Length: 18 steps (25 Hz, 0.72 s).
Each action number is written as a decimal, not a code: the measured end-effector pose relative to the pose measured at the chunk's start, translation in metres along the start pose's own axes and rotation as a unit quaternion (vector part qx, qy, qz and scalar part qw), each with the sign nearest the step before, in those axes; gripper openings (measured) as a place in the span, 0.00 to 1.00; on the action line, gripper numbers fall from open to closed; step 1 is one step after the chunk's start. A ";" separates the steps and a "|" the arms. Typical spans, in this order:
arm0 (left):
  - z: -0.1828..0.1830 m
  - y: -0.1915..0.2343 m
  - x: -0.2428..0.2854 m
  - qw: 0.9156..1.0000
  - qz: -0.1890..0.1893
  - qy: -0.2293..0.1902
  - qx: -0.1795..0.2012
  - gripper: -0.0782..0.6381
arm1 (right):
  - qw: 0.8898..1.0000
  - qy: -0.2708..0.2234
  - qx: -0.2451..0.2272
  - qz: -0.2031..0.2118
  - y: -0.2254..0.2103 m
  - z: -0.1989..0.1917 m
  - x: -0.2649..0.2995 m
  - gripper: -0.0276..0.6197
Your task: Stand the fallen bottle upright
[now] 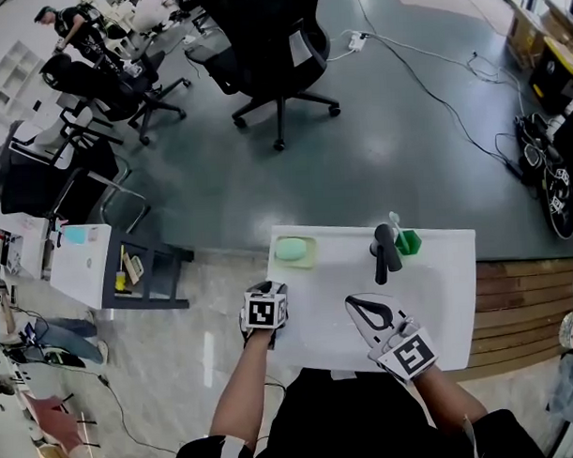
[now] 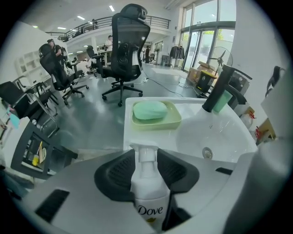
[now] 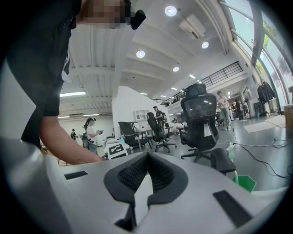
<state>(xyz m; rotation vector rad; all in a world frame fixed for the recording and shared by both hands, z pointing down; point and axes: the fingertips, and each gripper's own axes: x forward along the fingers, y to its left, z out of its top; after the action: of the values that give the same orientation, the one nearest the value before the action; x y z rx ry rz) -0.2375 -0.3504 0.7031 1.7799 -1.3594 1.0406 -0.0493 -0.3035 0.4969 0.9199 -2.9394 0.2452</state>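
Early in the task, judging by the grip. Left tool (image 2: 146, 154) clamped partway shut on the bottle (image 2: 147, 194), pressing at its shoulders. Bottle apparently not yet stood up, lying along the tool's line with its pump pointing away, at the near edge of the counter (image 2: 151, 137). Right tool (image 3: 147, 159) closed on nothing. Still to do: tip upright, set down, let go.

Counted: one bottle, two tools. Ahead of the left tool, one soap dish (image 2: 171, 120) with one green soap (image 2: 149, 110). Ahead and rightward, one basin (image 2: 219, 137) and one faucet (image 2: 219, 93).
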 end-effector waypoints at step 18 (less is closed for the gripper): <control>0.004 -0.003 -0.026 0.995 0.011 -0.093 0.043 0.28 | 1.000 -0.014 0.002 0.007 0.017 0.002 0.011 0.07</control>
<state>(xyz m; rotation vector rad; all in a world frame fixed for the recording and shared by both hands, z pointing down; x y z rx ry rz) -0.2374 -0.3410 0.6782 1.9714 -1.4677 0.9767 -0.0679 -0.2964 0.4935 0.9119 -2.9724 0.2401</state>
